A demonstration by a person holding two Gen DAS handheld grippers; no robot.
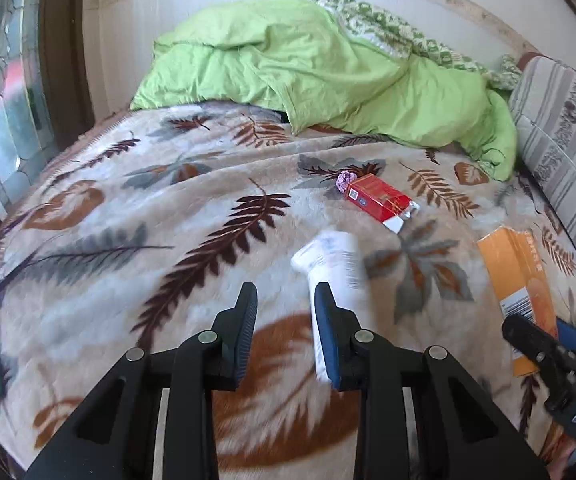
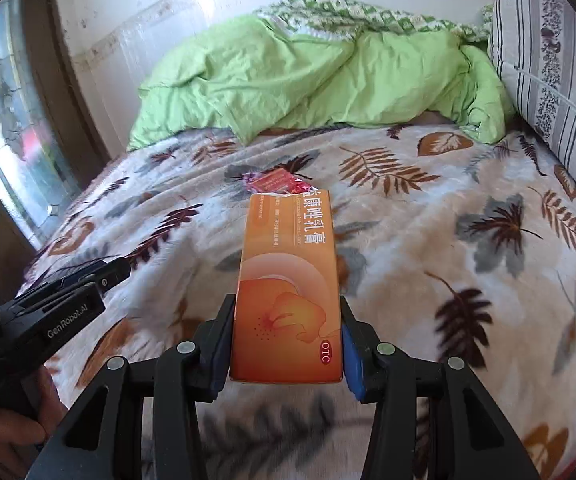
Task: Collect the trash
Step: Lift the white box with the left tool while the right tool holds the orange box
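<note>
Trash lay scattered over a plush beige bed blanket printed with brown and grey leaves [image 1: 128, 216]. One piece, a long orange cardboard medicine box with Chinese lettering and an OTC mark [image 2: 288, 292], was pinched across its width between the two fingers of the right gripper [image 2: 288, 340], whose blue pads pressed flat against the box's long sides; the box pointed forward, away from the camera, above the blanket. From the left wrist view the same box [image 1: 516, 276] showed at the right edge with the right gripper [image 1: 540, 344] clamped on its near end.

The left gripper [image 1: 286, 320] had its fingers spread apart, with only blanket in the gap between them. A white plastic tube with printed text and a barcode [image 1: 334, 268], blurred in the picture, sat just beside the outer face of its blue-padded finger [image 1: 326, 320]; whether the two touched could not be told. In the right wrist view the left gripper [image 2: 104, 272] appeared low at the left edge, gripped by the person's hand [image 2: 4, 428].

Farther up the blanket lay a red cigarette pack with a torn white end [image 1: 380, 200], and a small crumpled purple wrapper [image 1: 346, 179] rested against its far corner. In the right wrist view the pack [image 2: 276, 182] peeked out just past the far end of the orange box.

A rumpled lime-green duvet [image 1: 308, 68] was heaped at the far end of the bed, and a grey striped patterned pillow [image 2: 548, 72] stood along the right side.
</note>
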